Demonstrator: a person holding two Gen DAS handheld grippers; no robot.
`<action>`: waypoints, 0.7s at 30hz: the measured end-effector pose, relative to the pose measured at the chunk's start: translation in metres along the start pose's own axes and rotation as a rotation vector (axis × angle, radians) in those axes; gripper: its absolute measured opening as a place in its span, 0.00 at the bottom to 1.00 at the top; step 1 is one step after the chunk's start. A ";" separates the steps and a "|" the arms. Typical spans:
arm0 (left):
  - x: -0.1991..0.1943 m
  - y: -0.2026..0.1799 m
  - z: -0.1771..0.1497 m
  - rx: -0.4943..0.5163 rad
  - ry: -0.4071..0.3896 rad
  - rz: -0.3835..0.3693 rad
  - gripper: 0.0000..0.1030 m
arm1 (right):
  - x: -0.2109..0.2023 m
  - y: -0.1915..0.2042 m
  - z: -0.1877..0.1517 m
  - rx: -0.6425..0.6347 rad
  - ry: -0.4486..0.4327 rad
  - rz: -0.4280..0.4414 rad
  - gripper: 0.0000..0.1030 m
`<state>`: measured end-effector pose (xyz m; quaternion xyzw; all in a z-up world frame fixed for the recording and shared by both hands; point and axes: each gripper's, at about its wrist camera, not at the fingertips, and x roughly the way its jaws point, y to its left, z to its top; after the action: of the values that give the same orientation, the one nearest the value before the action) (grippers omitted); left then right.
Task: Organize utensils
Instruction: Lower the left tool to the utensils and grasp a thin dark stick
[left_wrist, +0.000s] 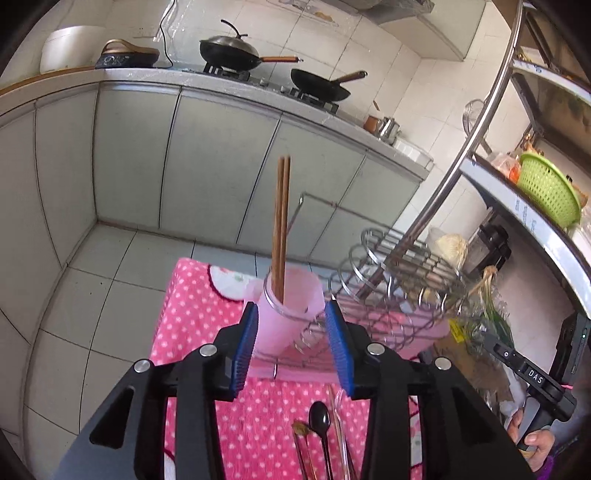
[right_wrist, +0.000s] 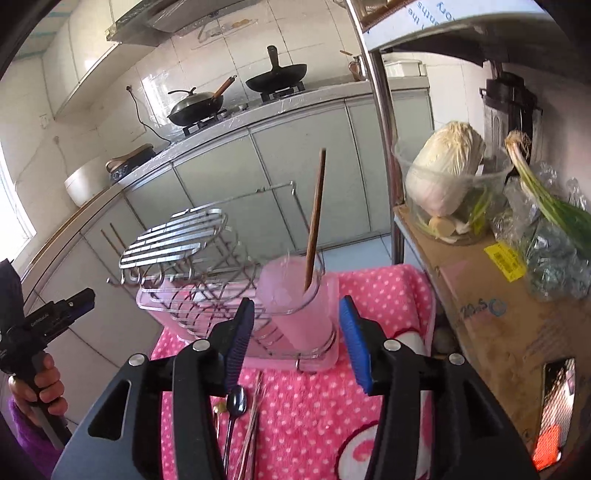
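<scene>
A pink cup stands in the wire dish rack on the pink dotted cloth. Brown chopsticks stand upright in it. In the right wrist view the cup and chopsticks show too. A black spoon, a clear utensil and another brown-tipped utensil lie on the cloth below my left gripper. My left gripper is open and empty, just short of the cup. My right gripper is open and empty, also near the cup, above the spoon.
A metal shelf with a green basket stands at the right. A cardboard box with cabbage and scallions is right of the cloth. Kitchen cabinets and woks on a stove lie beyond.
</scene>
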<state>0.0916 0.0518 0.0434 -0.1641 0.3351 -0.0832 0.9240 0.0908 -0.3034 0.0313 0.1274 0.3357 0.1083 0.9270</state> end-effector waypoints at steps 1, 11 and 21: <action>0.004 -0.002 -0.009 0.008 0.025 0.000 0.36 | 0.002 0.001 -0.010 -0.001 0.017 0.007 0.47; 0.060 -0.004 -0.102 -0.040 0.365 -0.067 0.22 | 0.046 0.004 -0.084 0.053 0.248 0.089 0.47; 0.104 -0.009 -0.150 -0.054 0.558 -0.011 0.04 | 0.059 0.001 -0.113 0.078 0.311 0.115 0.47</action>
<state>0.0736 -0.0208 -0.1234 -0.1610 0.5779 -0.1213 0.7908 0.0612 -0.2677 -0.0873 0.1640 0.4713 0.1663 0.8505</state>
